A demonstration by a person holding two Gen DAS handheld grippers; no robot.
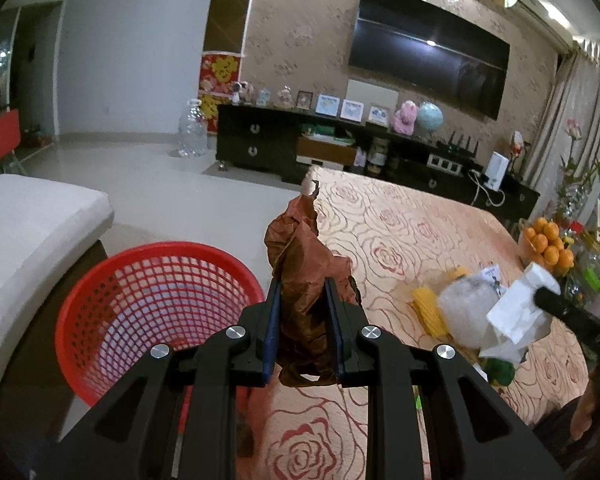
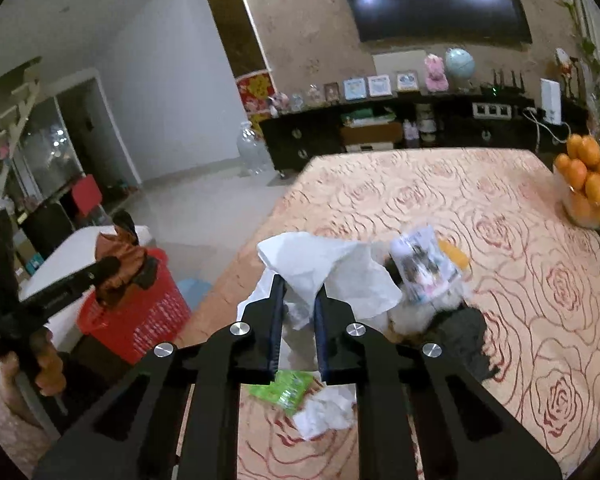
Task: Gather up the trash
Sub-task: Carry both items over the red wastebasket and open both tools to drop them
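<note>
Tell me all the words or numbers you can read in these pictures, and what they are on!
None can be read for sure.
White packet on the table: printing on it, too blurred to read.
Green wrapper by the right gripper: print too small to read.
Red and yellow poster on the wall: only flower-like shapes, no clear letters.
Framed pictures on the cabinet: too small to read.
</note>
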